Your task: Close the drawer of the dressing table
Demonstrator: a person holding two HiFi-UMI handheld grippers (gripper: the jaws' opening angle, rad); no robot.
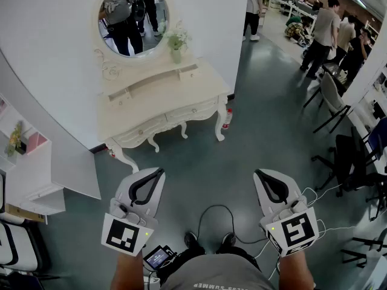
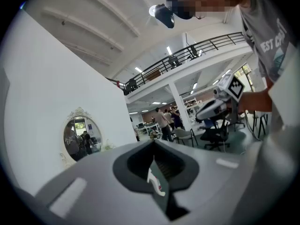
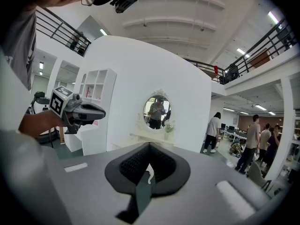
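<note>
Table (image 1: 163, 96) stands well ahead, up and left of both grippers, its drawers (image 1: 192, 111) facing them along a front that runs left to right; left gripper (image 1: 158, 174) is nearer. Both it and right gripper (image 1: 260, 175) are clenched, empty. Which drawer is open I cannot tell.

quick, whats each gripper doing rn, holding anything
left gripper: closed, jaws together, holding nothing
right gripper: closed, jaws together, holding nothing
</note>
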